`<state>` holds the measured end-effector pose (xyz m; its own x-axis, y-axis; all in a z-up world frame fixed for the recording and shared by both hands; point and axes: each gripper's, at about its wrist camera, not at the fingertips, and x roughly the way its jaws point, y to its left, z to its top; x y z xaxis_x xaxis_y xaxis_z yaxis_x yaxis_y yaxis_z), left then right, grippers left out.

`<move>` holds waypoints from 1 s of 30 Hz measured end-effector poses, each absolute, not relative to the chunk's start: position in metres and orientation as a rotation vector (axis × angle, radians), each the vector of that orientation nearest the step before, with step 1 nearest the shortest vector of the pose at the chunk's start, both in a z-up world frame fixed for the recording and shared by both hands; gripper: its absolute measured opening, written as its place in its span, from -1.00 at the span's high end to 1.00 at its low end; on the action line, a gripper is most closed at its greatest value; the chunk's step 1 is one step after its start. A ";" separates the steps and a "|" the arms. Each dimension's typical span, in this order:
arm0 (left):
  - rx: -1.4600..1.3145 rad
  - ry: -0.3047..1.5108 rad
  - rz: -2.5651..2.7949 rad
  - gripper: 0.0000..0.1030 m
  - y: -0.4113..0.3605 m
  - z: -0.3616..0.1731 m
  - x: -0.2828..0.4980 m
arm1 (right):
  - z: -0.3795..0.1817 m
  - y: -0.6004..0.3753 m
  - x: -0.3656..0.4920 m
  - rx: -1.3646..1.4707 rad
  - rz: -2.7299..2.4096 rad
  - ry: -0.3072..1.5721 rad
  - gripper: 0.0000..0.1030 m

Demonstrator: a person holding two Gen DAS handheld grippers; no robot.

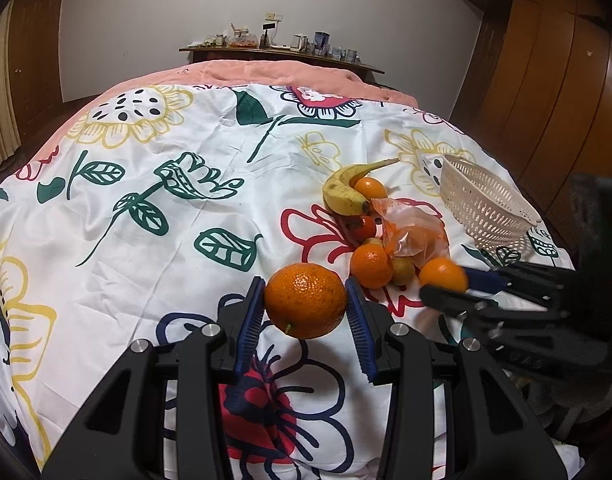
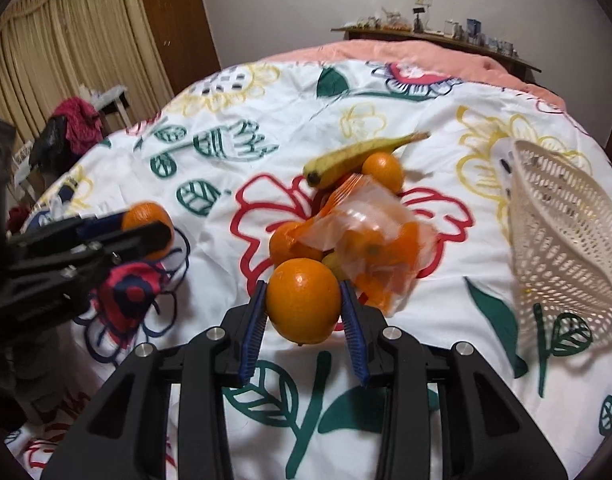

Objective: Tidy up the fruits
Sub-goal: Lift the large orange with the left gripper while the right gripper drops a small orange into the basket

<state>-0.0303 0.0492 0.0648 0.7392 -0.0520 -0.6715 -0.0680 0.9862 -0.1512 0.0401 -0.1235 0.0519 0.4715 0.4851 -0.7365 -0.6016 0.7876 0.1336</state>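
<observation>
From the left wrist view, the left gripper [image 1: 306, 304] is clamped on an orange [image 1: 305, 300], blue pads pressed to its two sides, holding it clear above the flowered bedspread [image 1: 146, 208]. The white basket [image 1: 481, 204] lies tipped on its side, up and to the right of this gripper, with the heap of fruit in between: a banana [image 1: 345, 192], several more oranges and a crumpled plastic bag [image 1: 415, 236]. The right gripper [image 1: 445, 284] shows at the right edge, closed on a second orange [image 1: 443, 274], and it sits plainly nearer the basket.

From the right wrist view, the right gripper [image 2: 304, 304] grips its orange [image 2: 304, 300] between both pads, just in front of the fruit heap. The basket [image 2: 565, 240] lies to its right, apart from the pile, its open mouth facing left towards the fruit and its length running away up the bed. The left gripper [image 2: 146, 232] is far off at the left with its own orange [image 2: 146, 216]. I'd judge the right hand has the shorter, clearer way in, sideways through the mouth.
</observation>
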 end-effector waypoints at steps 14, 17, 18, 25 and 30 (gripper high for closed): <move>-0.141 0.751 0.003 0.18 0.034 0.071 -0.025 | 0.104 -0.223 0.081 0.026 0.429 0.697 0.29; -0.136 0.758 0.003 0.18 0.031 0.071 -0.023 | 0.103 -0.245 0.096 0.052 0.360 0.693 0.29; -0.133 0.760 0.002 0.19 0.029 0.071 -0.022 | 0.102 -0.251 0.099 0.059 0.340 0.692 0.29; -0.109 0.767 -0.001 0.18 0.020 0.073 -0.016 | 0.092 -0.294 0.130 0.126 0.233 0.705 0.26; -0.094 0.778 -0.004 0.18 0.013 0.073 -0.010 | 0.088 -0.307 0.137 0.154 0.208 0.696 0.25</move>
<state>-0.0097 0.0129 0.0730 0.7126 -0.0378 -0.7006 -0.0314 0.9958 -0.0857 0.1365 -0.3073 0.0880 0.7484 0.2402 -0.6183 -0.1378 0.9681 0.2093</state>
